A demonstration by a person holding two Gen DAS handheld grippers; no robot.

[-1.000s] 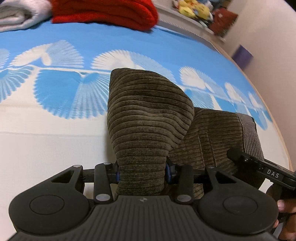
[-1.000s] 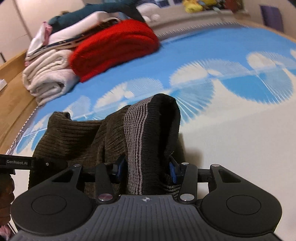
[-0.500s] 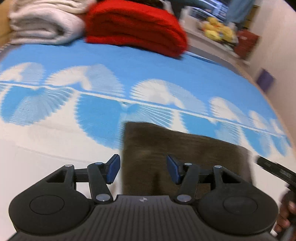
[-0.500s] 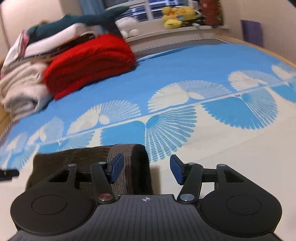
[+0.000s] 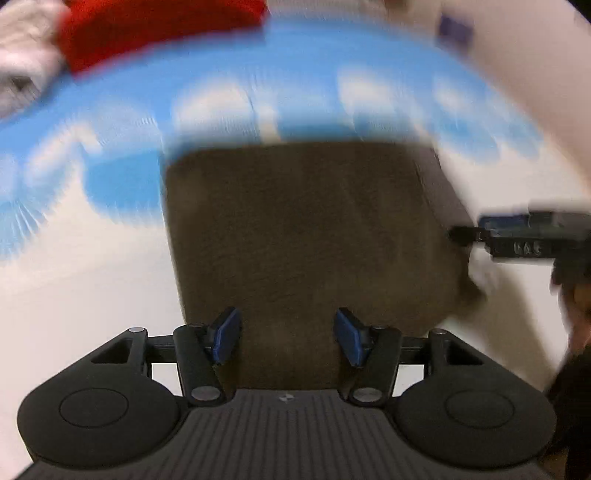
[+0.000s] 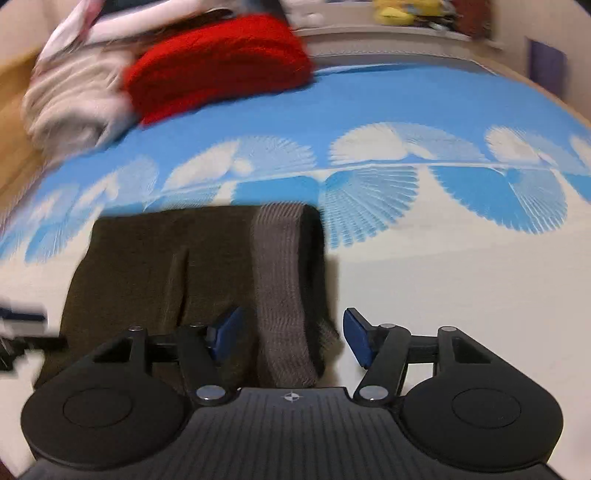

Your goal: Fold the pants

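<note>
The dark brown corduroy pants (image 5: 306, 229) lie folded flat in a rectangle on the blue-and-white bedspread (image 5: 92, 288). My left gripper (image 5: 286, 338) hovers over their near edge, its jaws opening, blue pads clear of the cloth. In the right wrist view the pants (image 6: 177, 266) show a grey ribbed waistband (image 6: 282, 273) along their right side. My right gripper (image 6: 291, 338) hangs above that waistband end, jaws opening, pads not pressing on it. The right gripper's body (image 5: 524, 240) also shows at the pants' right edge in the blurred left wrist view.
A folded red knit (image 6: 218, 66) and a stack of pale folded clothes (image 6: 70, 99) lie at the far side of the bed. Plush toys (image 6: 406, 11) sit on a ledge beyond. A wooden bed edge (image 6: 11, 122) runs along the left.
Both grippers let go of the bunched, lifted pants and their jaws spread. The pants dropped and now lie flat. Both views swung and tilted further down over the fold.
</note>
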